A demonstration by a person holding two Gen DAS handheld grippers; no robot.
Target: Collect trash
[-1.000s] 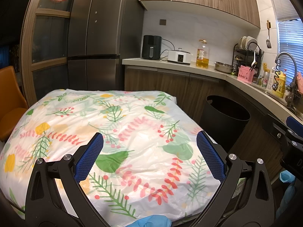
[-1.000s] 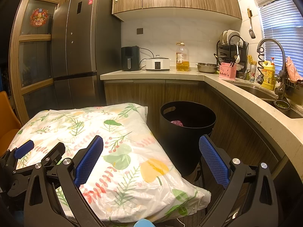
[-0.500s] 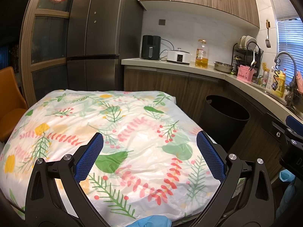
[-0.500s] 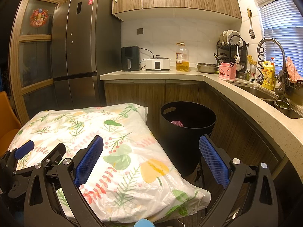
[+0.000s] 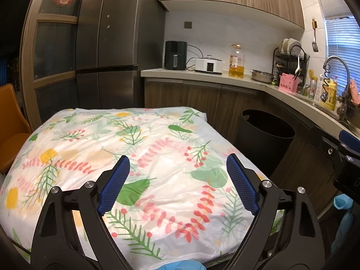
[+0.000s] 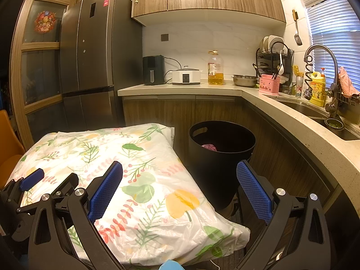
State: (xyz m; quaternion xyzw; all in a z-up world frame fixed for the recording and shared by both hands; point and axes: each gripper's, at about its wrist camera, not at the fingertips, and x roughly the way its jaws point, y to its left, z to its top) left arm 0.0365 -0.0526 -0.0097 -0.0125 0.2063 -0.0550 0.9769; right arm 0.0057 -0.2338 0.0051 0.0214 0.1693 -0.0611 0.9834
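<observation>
A black trash bin [image 6: 221, 155] stands on the floor by the wooden cabinets, right of a table under a floral plastic cloth [image 6: 135, 175]. Something pink [image 6: 209, 147] lies inside the bin. The bin also shows in the left wrist view [image 5: 263, 139]. My left gripper [image 5: 177, 180] is open and empty above the cloth [image 5: 135, 153]. My right gripper [image 6: 178, 186] is open and empty over the table's right edge, near the bin. No loose trash shows on the cloth.
An L-shaped counter [image 6: 281, 105] carries an air fryer, cooker, oil bottle [image 6: 215, 70], bowl, dish rack and sink [image 6: 315, 112]. A steel fridge [image 6: 90, 67] stands at the back left. An orange chair [image 5: 11, 123] is left of the table.
</observation>
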